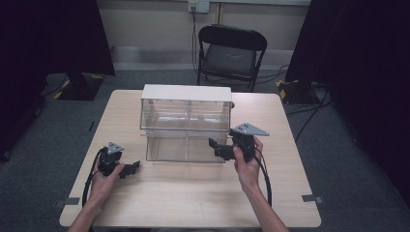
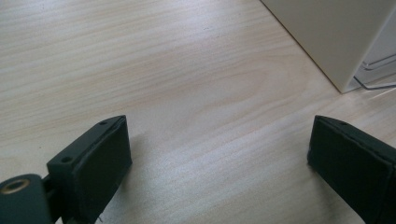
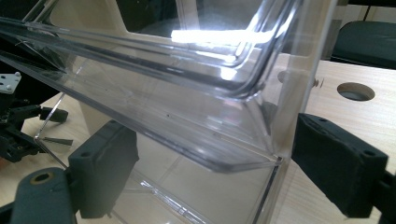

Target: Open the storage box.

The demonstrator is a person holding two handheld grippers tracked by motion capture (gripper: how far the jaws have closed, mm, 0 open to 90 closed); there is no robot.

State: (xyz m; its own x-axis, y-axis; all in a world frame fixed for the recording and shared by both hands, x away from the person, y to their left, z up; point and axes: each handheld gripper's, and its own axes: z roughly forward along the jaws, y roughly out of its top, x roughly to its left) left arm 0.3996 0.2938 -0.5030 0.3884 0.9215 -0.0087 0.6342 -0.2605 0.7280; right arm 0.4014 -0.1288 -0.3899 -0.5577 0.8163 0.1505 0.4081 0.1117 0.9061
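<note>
Item: clear plastic drawer cabinet with cream-white top and side panels (image 1: 186, 123), two tiers, standing mid-table on the pale wood-grain table (image 1: 193, 193), long axis running left to right across it. The drawers look empty; walls glossy, catching glare.

Right gripper (image 1: 220, 147): raised at the cabinet's lower right front corner, jaws apart, straddling the clear corner wall (image 3: 280, 116) of the lower tier, one jaw inside, one outside, not yet closed on it. This is plainly the nearer hand; any pull would likely run toward the person.

Left gripper (image 1: 131, 168): resting low on the table, left of the cabinet and near it, jaws wide apart, empty.

Background: black folding chair (image 1: 231, 50).
</note>
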